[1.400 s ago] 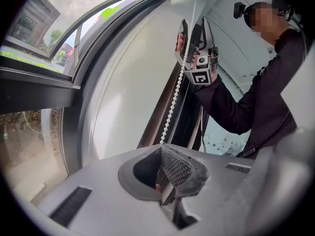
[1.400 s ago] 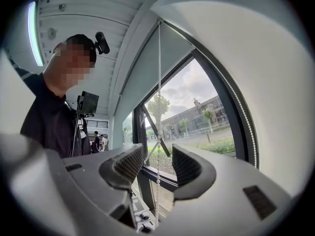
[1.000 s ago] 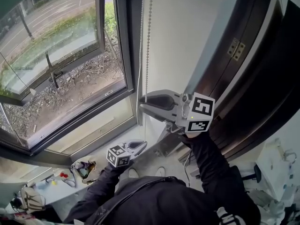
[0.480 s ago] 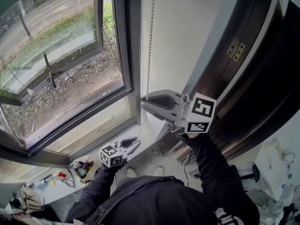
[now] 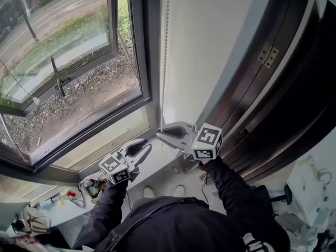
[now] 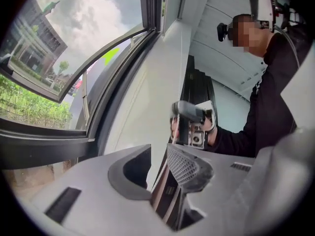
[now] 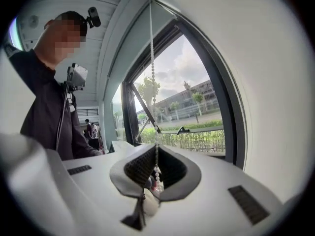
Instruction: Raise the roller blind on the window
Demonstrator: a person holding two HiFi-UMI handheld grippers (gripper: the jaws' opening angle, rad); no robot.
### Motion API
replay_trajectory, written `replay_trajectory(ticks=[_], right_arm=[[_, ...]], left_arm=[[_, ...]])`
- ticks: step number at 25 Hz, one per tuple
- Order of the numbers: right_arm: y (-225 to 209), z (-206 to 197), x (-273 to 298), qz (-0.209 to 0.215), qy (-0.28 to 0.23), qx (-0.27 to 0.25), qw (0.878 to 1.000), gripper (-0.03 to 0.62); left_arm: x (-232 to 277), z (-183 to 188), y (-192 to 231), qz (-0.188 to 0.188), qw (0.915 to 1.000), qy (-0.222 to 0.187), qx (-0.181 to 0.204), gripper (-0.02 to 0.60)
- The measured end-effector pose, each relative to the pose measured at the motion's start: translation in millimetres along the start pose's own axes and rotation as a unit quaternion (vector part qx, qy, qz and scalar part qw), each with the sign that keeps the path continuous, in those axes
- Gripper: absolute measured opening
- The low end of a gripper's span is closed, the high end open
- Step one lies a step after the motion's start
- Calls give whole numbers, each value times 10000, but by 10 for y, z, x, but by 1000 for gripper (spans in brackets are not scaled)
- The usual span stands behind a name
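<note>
A white bead chain (image 5: 165, 51) hangs down the wall beside the dark window frame (image 5: 135, 46). My right gripper (image 5: 159, 134) is shut on the chain low down, near sill height. In the right gripper view the chain (image 7: 151, 73) runs taut from above into the closed jaws of that gripper (image 7: 156, 156). My left gripper (image 5: 144, 147) sits just below and left of the right one. Its jaws have just been opening, and in the left gripper view this gripper (image 6: 158, 154) stands open with its pads pressing on nothing. I cannot make out the blind's cloth.
An open window sash with a black handle (image 5: 60, 82) leans outward at the left. A dark wooden door with a brass hinge (image 5: 268, 54) stands at the right, past the white wall (image 5: 210, 46). Small clutter (image 5: 92, 187) lies at the bottom left. My shoes (image 5: 149, 192) are below the sill.
The right gripper has come down with the bead chain in its jaws. The left gripper has risen toward it, and its jaws have parted.
</note>
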State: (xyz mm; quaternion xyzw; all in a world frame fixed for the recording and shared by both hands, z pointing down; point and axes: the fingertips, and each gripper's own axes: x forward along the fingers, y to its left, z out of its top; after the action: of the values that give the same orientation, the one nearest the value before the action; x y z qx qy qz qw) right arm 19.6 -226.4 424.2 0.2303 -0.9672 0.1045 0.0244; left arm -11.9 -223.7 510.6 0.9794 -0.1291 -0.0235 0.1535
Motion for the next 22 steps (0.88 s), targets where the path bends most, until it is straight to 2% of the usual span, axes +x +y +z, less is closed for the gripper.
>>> replay_trajectory(ticks=[3,6,10,14,18,22], right_arm=[[-42,-547,93,-52,482,169,9987,17],[-57,-1171,124,-109,1018,350,9941,17],[-52,-1822,104,-173,1378,665,9881,17],[-15,-2098,87,-195,1417,818,9863,18],[58,-2159,155,-107,1351,637,9887,18],[188,-2355,229,84,1669,544,9844,15]], left_arm=[[50,-4,-76,-61,10000,-18,3,92],[91,-128,-133,-94,9998,151,90,92],[102,-197,-179,-146,9996,232,46,92],[100,-237,-217,-186,9995,264,71,92],[104,-233,-246,-192,9994,275,52,91],[82,-247,-264,-185,9994,291,73,92]])
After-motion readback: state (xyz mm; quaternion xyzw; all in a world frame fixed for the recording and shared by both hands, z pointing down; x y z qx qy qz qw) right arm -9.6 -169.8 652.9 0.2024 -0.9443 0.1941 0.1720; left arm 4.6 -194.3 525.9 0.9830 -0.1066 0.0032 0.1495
